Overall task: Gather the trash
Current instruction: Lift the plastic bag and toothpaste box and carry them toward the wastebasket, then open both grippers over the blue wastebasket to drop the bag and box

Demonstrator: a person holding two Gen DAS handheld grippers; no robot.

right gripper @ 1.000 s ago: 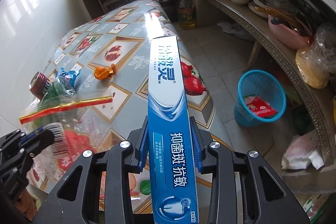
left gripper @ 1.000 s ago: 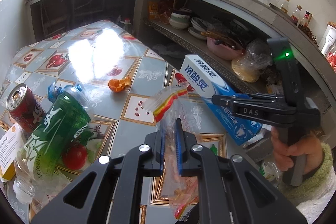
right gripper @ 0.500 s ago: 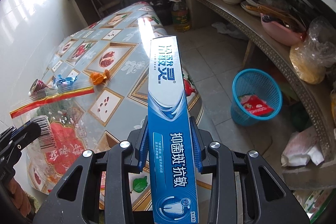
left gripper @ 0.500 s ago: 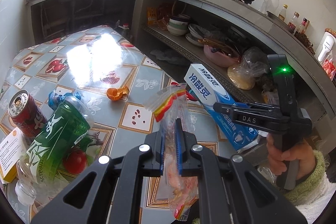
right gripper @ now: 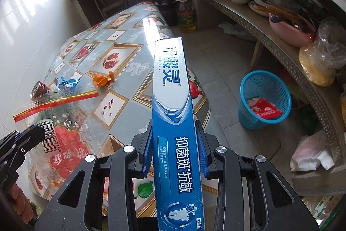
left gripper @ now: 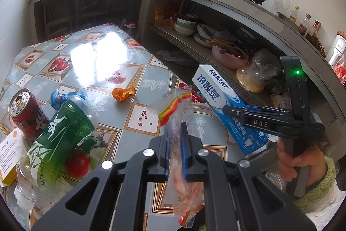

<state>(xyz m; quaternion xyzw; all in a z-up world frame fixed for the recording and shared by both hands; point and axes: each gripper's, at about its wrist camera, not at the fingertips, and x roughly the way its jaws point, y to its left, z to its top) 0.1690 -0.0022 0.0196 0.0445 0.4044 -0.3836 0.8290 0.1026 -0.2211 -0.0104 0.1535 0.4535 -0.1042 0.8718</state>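
Cardboard box (right gripper: 173,114), stiff and light, is clamped in right tongs (right gripper: 175,157); left tongs (left gripper: 175,157) pinch the thin, slippery plastic bag (left gripper: 181,122).

My right tool (left gripper: 229,110) is showing the letters "DAS" on its side. The toothpaste box (right gripper: 173,122) I am holding is displaying "冷酸灵" near its top and "抑菌斑*抗敏" lower down. The green bottle (left gripper: 58,140) on the desk is bearing the word "scream". The clear bag (right gripper: 54,133) is carrying a barcode whose digits are too distorted to read reliably.
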